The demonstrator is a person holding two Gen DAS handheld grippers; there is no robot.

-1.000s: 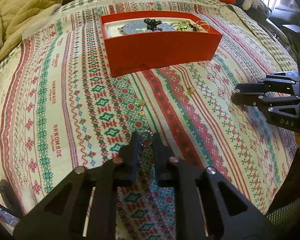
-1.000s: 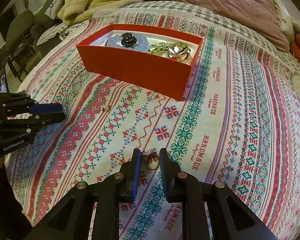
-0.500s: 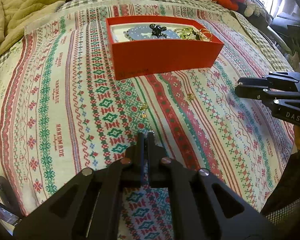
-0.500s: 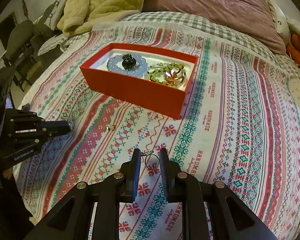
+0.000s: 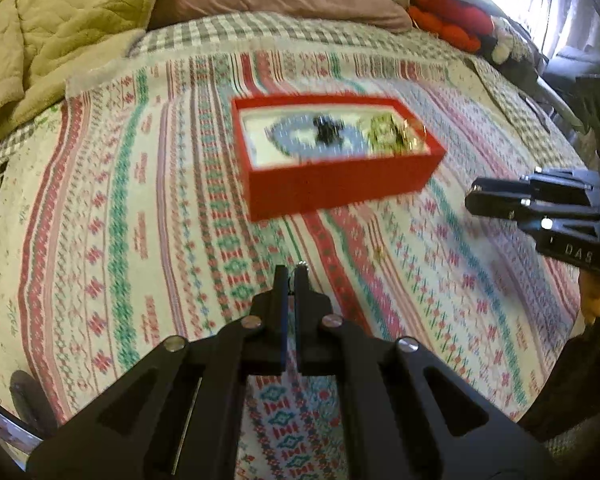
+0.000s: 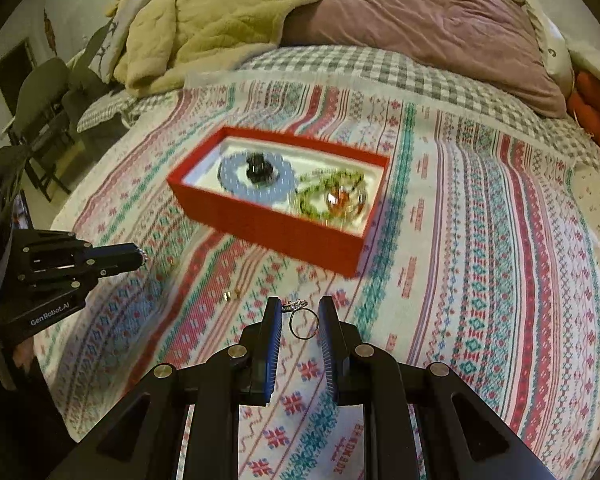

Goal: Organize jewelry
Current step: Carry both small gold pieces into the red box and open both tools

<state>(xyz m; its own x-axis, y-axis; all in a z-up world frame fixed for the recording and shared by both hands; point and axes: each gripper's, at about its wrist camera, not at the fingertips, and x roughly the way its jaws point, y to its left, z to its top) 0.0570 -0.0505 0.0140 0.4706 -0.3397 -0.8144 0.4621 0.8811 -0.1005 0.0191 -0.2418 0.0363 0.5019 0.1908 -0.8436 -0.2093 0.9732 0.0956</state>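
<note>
Right wrist view: right gripper (image 6: 299, 312) jaws part-closed on a thin ring (image 6: 303, 322), pads touching both sides. Left gripper (image 5: 291, 276) fully closed, a small silver piece (image 5: 301, 266) pinched at its tips. Red box (image 5: 340, 184) with jewelry sits mid-bedspread (image 5: 140, 240). 1 gold earring (image 5: 378, 254) loose between box and near edge.

Matt woven bedspread (image 6: 480, 240), shiny metal ring (image 6: 303, 322), matt red cardboard box (image 6: 260, 220).

A bed (image 6: 520, 240) under a patterned cloth, rumpled beige blanket (image 6: 204, 12), mauve pillow (image 6: 432, 28), dark chair (image 6: 40, 96) beside it
</note>
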